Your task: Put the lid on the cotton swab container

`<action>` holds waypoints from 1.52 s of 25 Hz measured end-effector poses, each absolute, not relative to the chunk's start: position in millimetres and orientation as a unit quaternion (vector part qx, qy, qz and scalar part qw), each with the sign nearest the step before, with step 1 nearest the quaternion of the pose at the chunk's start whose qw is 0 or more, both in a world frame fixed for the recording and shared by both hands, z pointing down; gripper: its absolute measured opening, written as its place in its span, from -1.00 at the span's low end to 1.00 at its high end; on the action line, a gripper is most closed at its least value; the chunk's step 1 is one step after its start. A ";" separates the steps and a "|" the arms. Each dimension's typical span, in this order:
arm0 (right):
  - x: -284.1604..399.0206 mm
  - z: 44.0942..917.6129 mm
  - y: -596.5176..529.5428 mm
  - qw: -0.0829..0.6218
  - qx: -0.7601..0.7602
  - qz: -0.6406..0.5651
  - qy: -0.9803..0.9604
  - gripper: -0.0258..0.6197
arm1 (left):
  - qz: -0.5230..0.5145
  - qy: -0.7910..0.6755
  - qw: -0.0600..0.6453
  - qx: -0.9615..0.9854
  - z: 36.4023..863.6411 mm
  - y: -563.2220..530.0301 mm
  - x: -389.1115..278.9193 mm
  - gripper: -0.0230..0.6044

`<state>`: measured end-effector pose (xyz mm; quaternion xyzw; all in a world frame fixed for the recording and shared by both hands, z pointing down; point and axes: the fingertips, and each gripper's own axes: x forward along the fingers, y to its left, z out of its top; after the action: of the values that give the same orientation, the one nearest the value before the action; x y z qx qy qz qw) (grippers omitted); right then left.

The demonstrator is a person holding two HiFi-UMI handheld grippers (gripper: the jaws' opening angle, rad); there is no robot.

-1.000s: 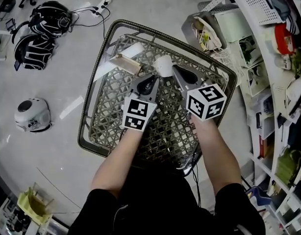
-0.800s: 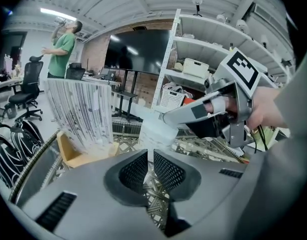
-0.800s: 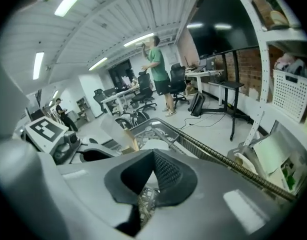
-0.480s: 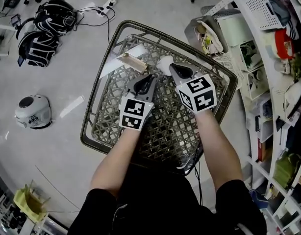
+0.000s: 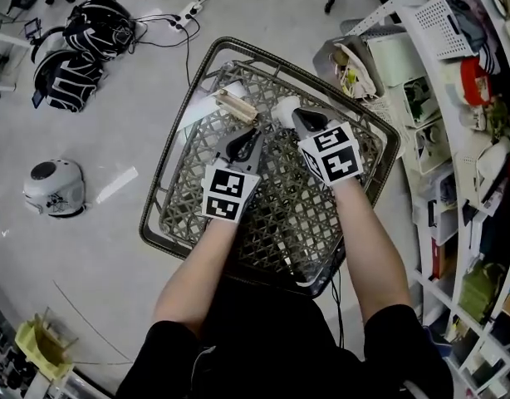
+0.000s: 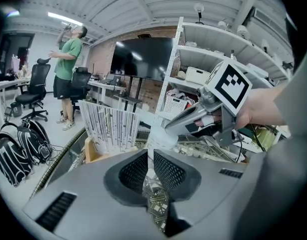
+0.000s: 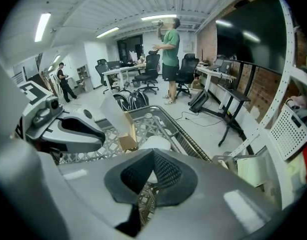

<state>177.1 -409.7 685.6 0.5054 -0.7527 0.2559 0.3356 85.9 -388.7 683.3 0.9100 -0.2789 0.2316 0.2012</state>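
A clear box packed with cotton swabs on a wooden base (image 5: 236, 105) (image 6: 111, 126) (image 7: 127, 143) stands at the far side of a woven wire table (image 5: 155, 223). A white round piece (image 5: 285, 110) (image 6: 161, 140) (image 7: 156, 144) lies to its right. My right gripper (image 5: 301, 117) (image 7: 152, 152) (image 6: 166, 127) has its tips right against that white piece, jaws closed, nothing clearly between them. My left gripper (image 5: 252, 133) (image 6: 149, 154) (image 7: 101, 134) hovers just short of the box, jaws together except for a thin slit, holding nothing.
The table has a raised metal rim (image 5: 380, 123). Cluttered shelves and bins (image 5: 454, 98) line the right side. Black backpacks (image 5: 89, 36) and a white round appliance (image 5: 51, 191) sit on the floor at left. A person in green (image 7: 169, 49) stands far off.
The right gripper has edged forward and left until its tips reach the white round piece. The left gripper has crept a little closer to the swab box.
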 end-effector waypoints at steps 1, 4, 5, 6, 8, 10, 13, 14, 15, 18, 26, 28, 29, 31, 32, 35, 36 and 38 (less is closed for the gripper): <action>177.6 686.4 -409.8 0.339 0.507 0.257 -0.750 -0.89 | 0.229 -0.279 0.202 0.910 681.0 -388.0 83.8 -0.80; 180.7 688.3 -411.4 0.340 0.512 0.271 -0.741 -0.89 | 0.221 -0.279 0.199 0.913 671.1 -386.5 76.8 -0.80; 181.2 689.2 -412.0 0.345 0.514 0.270 -0.737 -0.89 | 0.219 -0.279 0.198 0.914 667.5 -385.8 73.5 -0.80; 181.4 690.2 -412.7 0.353 0.518 0.265 -0.733 -0.89 | 0.217 -0.279 0.197 0.914 663.5 -385.0 69.7 -0.80; 181.0 692.1 -413.5 0.363 0.530 0.253 -0.723 -0.89 | 0.213 -0.278 0.194 0.916 654.1 -383.6 61.2 -0.80; 179.8 688.8 -411.7 0.332 0.545 0.270 -0.721 -0.89 | 0.210 -0.278 0.191 0.917 643.1 -382.0 52.4 -0.80; 181.5 659.4 -403.0 0.233 0.569 0.313 -0.724 -0.89 | 0.211 -0.277 0.184 0.919 625.7 -378.6 43.0 -0.80; 183.0 647.6 -397.3 0.216 0.574 0.314 -0.725 -0.89 | 0.212 -0.276 0.181 0.920 619.1 -376.2 41.2 -0.80; 184.2 636.7 -389.6 0.208 0.577 0.310 -0.727 -0.89 | 0.213 -0.275 0.177 0.921 611.8 -372.7 39.7 -0.80; 185.3 606.3 -363.7 0.184 0.578 0.298 -0.737 -0.89 | 0.210 -0.275 0.166 0.923 585.9 -360.5 36.7 -0.80; 192.3 531.6 -299.7 0.098 0.591 0.269 -0.754 -0.89 | 0.204 -0.284 0.144 0.926 520.8 -324.4 26.5 -0.82; 195.4 517.5 -281.7 0.082 0.593 0.265 -0.756 -0.89 | 0.206 -0.283 0.141 0.926 509.3 -312.3 26.1 -0.83; 196.2 510.1 -273.8 0.073 0.593 0.264 -0.758 -0.89 | 0.206 -0.282 0.138 0.927 503.1 -307.4 25.6 -0.83; 197.8 493.4 -262.1 0.057 0.591 0.258 -0.762 -0.89 | 0.205 -0.280 0.131 0.929 489.3 -301.4 25.3 -0.83; 199.2 484.5 -256.8 0.050 0.591 0.253 -0.764 -0.89 | 0.204 -0.279 0.127 0.930 482.5 -298.7 25.6 -0.83; 203.5 456.1 -241.1 0.026 0.593 0.235 -0.770 -0.89 | 0.202 -0.275 0.118 0.933 464.0 -289.8 25.4 -0.83; 204.6 446.4 -236.2 0.017 0.593 0.229 -0.771 -0.89 | 0.199 -0.274 0.117 0.933 458.0 -286.8 24.8 -0.83; 206.5 427.5 -226.9 0.002 0.595 0.217 -0.774 -0.89 | 0.192 -0.273 0.116 0.936 445.5 -280.5 23.6 -0.83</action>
<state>206.5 -226.9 427.5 0.5945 -0.7744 0.2165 0.0023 23.6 -280.5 445.5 0.9357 -0.2726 0.1917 0.1160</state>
